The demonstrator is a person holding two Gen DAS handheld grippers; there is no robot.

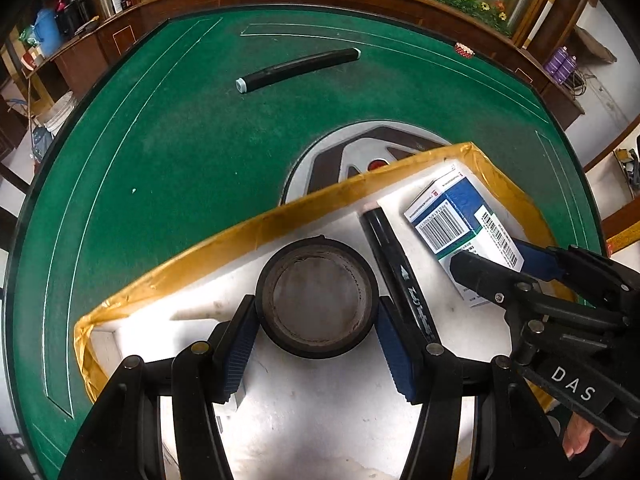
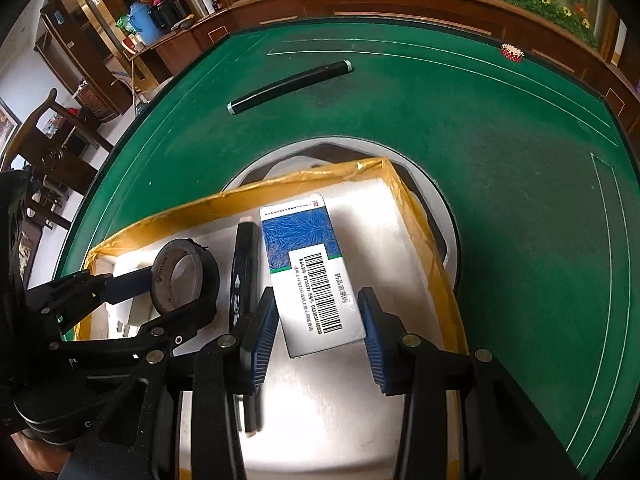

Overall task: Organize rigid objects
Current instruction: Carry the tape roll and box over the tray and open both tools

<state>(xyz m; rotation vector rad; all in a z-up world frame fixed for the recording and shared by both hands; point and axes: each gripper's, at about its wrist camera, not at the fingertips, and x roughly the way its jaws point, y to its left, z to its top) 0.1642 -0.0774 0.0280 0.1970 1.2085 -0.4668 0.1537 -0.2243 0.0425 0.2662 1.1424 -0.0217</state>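
Both grippers point steeply down into a shallow white tray point(image 1: 120, 344) whose rim is wrapped in yellow-brown tape; the tray sits on a round green felt table point(image 1: 180, 152).

The left gripper point(image 1: 316, 344) holds a roll of black tape point(image 1: 316, 298) flat between its blue ribbed pads point(image 1: 394, 354), one pad against each side of the roll. The right gripper point(image 2: 318, 334) is closed on a blue-and-white cardboard box point(image 2: 310, 272), its blue pads point(image 2: 264, 340) pressed to the two long sides near the box's near end. In the left wrist view the right gripper enters from 4 o'clock, its black body lettered "DAS"; a fingertip of the person's hand point(image 1: 576, 436) shows under it.

The box carries barcodes and small printed lines too fine to read. A long black marker-like bar point(image 1: 400, 276) lies in the tray between roll and box, with a white arrow and silver lettering that cannot be made out.

In the right wrist view the roll is at 9 o'clock of the box, with the bar just beside the box's left edge. The tray floor right of the box is bare up to the taped rim. Well beyond the tray, at 12 o'clock, a black tube with pale end caps point(image 1: 298, 70) lies alone on open felt, and a small red-and-white dotted object point(image 1: 464, 50) sits at the table's far edge, towards 1 o'clock.
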